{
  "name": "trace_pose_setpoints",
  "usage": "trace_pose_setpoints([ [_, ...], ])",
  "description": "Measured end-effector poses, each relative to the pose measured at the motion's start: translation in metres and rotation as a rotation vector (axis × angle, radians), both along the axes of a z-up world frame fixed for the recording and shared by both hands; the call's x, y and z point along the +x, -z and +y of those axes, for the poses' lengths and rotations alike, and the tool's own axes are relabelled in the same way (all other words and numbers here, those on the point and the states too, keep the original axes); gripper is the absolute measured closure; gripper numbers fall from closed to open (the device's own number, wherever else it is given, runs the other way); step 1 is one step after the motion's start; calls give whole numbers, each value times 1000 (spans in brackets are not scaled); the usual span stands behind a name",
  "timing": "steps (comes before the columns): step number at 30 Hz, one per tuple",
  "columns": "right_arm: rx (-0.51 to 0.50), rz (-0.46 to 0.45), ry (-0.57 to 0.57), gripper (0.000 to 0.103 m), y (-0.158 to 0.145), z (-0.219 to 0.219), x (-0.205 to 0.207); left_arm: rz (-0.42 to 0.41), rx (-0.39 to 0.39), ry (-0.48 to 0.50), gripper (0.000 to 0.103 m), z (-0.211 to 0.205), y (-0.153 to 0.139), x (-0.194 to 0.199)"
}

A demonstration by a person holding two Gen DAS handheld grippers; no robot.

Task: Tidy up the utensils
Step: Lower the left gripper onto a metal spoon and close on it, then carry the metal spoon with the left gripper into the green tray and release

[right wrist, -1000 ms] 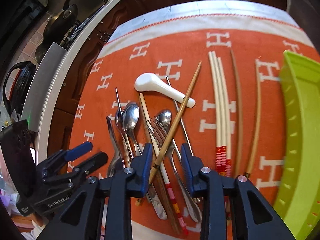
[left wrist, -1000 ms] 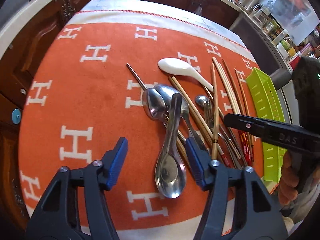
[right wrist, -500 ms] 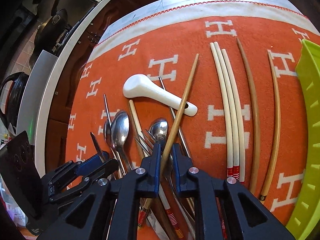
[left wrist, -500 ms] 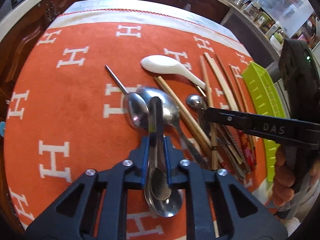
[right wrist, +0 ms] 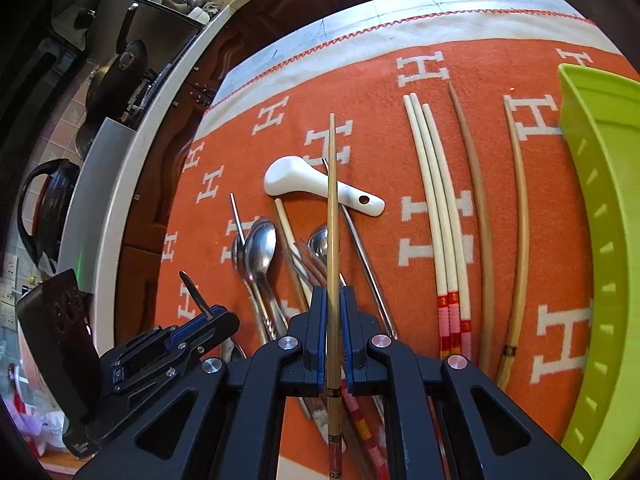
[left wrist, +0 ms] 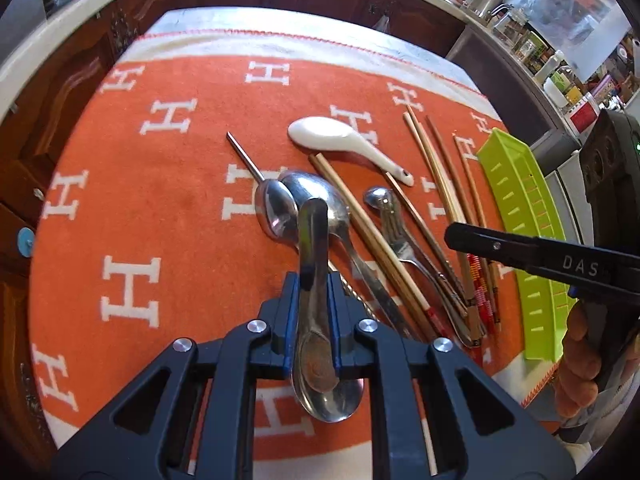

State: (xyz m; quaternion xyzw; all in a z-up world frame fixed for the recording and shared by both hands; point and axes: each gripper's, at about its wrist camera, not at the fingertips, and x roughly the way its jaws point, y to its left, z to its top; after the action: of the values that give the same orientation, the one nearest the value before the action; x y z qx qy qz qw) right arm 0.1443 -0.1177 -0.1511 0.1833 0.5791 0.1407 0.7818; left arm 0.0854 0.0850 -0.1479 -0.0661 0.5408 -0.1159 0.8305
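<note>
Both grippers have clamped since a second ago, when their jaws stood wide over the pile, and both loads are now coming up. Left gripper (left wrist: 314,316) is clenched on the short steel soup spoon (left wrist: 316,320), pinching its handle just above the bowl, so the bowl hangs below the pads and the handle points toward the far edge of the orange blanket patterned with white H letters (left wrist: 168,208). Right gripper (right wrist: 330,328) is squeezed tight on the long bamboo chopstick (right wrist: 332,220), gripped near its decorated butt end; the thin tip now points straight at the far edge, above the white ceramic spoon (right wrist: 316,186).

Gripping near one end looks deliberate: it clears each piece of the tangle of steel spoons (right wrist: 260,248), forks and chopsticks near the front edge without dragging neighbours along.

Room to move? Plenty. Left half of the blanket lies bare, handy for laying spoons apart. Lime-green slotted plastic tray (right wrist: 600,220) sits along the right edge, beside the loose brown chopstick (right wrist: 516,232), with nothing visible inside it. The chopstick's long tip is the risk if the swing toward it runs low.
</note>
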Motion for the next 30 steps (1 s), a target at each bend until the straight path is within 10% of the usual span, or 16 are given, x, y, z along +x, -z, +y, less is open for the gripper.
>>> trace_pose_setpoints([
  [19,42,-73,68,97,-42,-71,-75,-38,-1,72,101,-38,-43,-24],
  [30,-103,-234,221,97,-121,-184,-118,-84,-46,391,101,-152,-109,-17],
])
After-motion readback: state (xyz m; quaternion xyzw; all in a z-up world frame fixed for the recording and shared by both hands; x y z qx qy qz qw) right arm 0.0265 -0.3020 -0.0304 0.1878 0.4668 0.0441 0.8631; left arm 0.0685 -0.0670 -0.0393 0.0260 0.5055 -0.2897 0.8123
